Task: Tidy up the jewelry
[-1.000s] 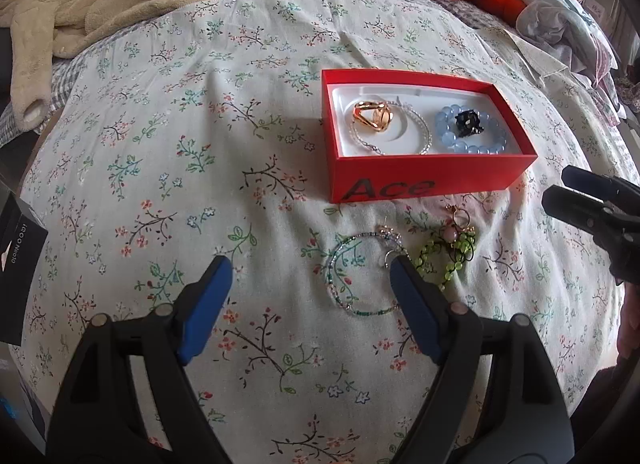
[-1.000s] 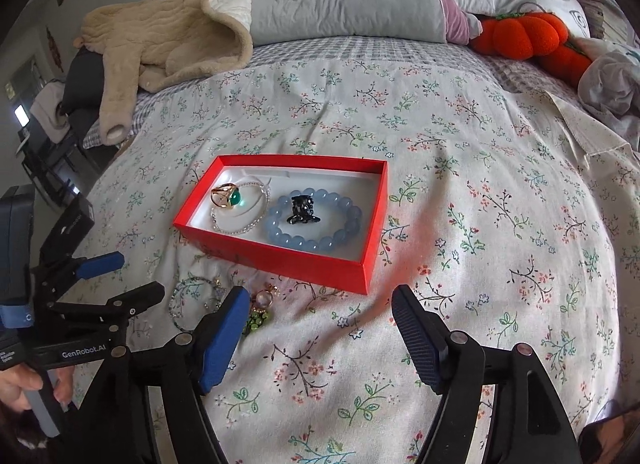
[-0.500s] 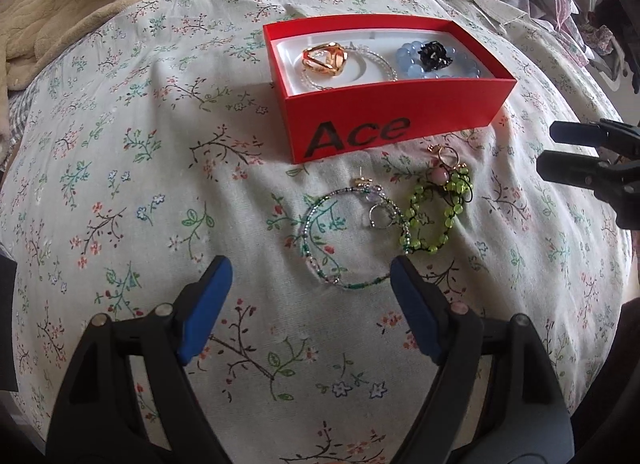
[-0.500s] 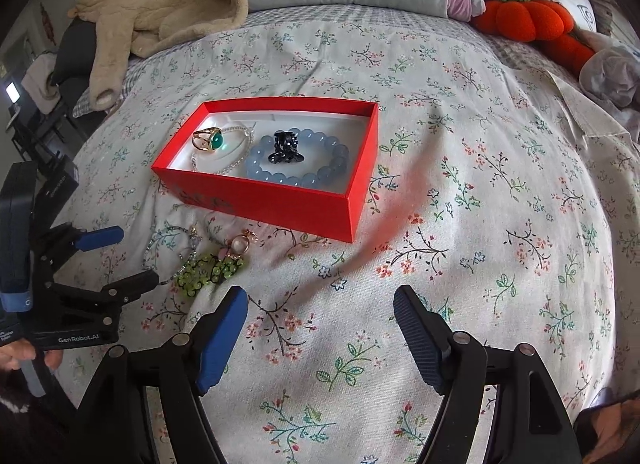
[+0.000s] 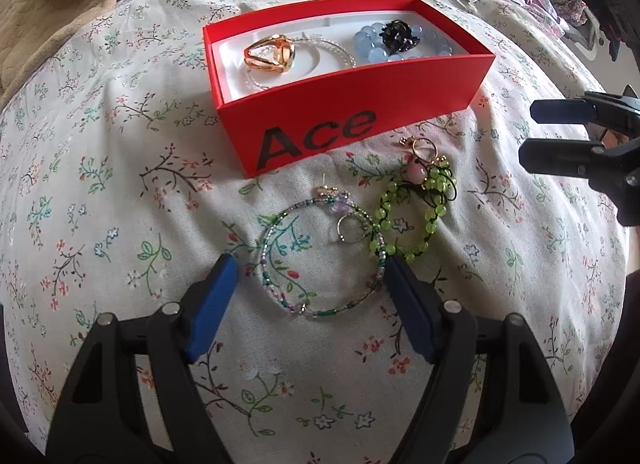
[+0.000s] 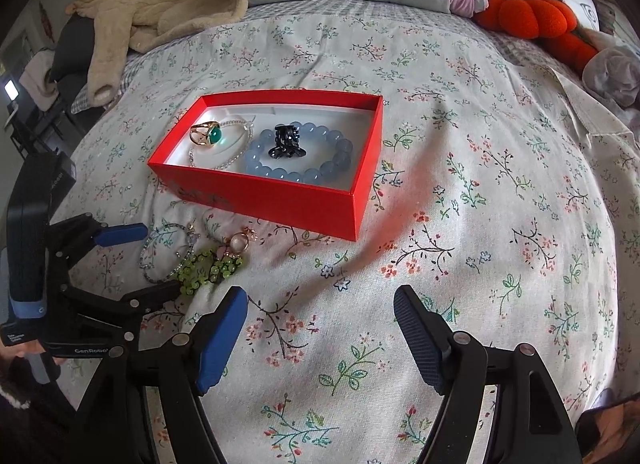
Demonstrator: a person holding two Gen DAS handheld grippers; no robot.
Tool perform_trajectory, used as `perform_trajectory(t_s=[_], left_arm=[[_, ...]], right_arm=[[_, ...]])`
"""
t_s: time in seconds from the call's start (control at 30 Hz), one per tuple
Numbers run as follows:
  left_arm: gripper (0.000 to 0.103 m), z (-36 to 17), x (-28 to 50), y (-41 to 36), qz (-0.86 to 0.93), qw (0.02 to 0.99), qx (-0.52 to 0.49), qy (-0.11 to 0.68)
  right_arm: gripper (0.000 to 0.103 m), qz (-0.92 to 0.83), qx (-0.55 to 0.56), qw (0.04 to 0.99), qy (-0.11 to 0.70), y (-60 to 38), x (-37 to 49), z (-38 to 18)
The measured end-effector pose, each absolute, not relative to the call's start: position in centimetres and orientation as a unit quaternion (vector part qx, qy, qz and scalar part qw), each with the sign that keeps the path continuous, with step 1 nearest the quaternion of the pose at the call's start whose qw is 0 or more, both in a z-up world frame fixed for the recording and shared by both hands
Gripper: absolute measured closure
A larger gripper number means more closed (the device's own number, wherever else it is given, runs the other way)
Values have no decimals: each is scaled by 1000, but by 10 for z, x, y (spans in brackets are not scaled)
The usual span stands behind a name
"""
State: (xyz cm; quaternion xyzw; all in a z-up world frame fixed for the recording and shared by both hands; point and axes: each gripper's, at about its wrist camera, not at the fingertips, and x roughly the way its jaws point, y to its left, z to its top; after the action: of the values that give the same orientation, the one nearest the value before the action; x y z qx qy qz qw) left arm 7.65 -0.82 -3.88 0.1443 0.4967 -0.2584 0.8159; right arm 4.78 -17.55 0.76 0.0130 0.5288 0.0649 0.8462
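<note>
Beaded bracelets [image 5: 320, 260] flat before red box [image 5: 352, 111].

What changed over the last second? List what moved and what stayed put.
The left gripper came forward and down toward the loose jewelry; its open fingers now straddle the thin beaded bracelet on the bedspread. The right gripper edged closer to the red box. Nothing was grasped or released. The green bracelet, the small ring and the box contents stayed put.

Left claw [image 5: 307, 266] and right claw [image 6: 320, 302] agape
</note>
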Motion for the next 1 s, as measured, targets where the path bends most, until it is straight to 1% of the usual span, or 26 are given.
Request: perform_trajectory(t_s=[0.03, 0.13, 0.2, 0.43, 0.47, 0.5, 0.67, 0.77, 0.83, 1.0], left_arm=[[34, -38, 76, -9, -260, 816, 145, 496], [44, -36, 76, -8, -261, 816, 143, 496], [48, -35, 76, -5, -259, 816, 138, 497], [54, -30, 77, 9, -248, 822, 116, 500], [62, -30, 77, 10, -244, 822, 115, 501], [77, -30, 77, 13, -240, 821, 115, 505], [77, -31, 79, 24, -216, 824, 112, 512], [81, -27, 79, 31, -213, 827, 98, 511], [87, -24, 79, 33, -213, 827, 90, 512], [90, -19, 79, 39, -208, 829, 74, 514]], right_arm=[[26, 65, 13, 846, 529, -176, 48, 8], [26, 63, 12, 846, 529, -176, 48, 7], [26, 62, 13, 846, 530, -176, 48, 6], [26, 65, 11, 843, 534, -170, 50, 2], [26, 66, 10, 843, 535, -169, 50, 2], [26, 67, 8, 842, 535, -167, 51, 1], [26, 71, 7, 840, 538, -160, 54, -3], [26, 71, 20, 840, 537, -159, 58, -3], [26, 72, 32, 842, 534, -157, 61, -1], [26, 76, 56, 840, 535, -149, 69, -2]])
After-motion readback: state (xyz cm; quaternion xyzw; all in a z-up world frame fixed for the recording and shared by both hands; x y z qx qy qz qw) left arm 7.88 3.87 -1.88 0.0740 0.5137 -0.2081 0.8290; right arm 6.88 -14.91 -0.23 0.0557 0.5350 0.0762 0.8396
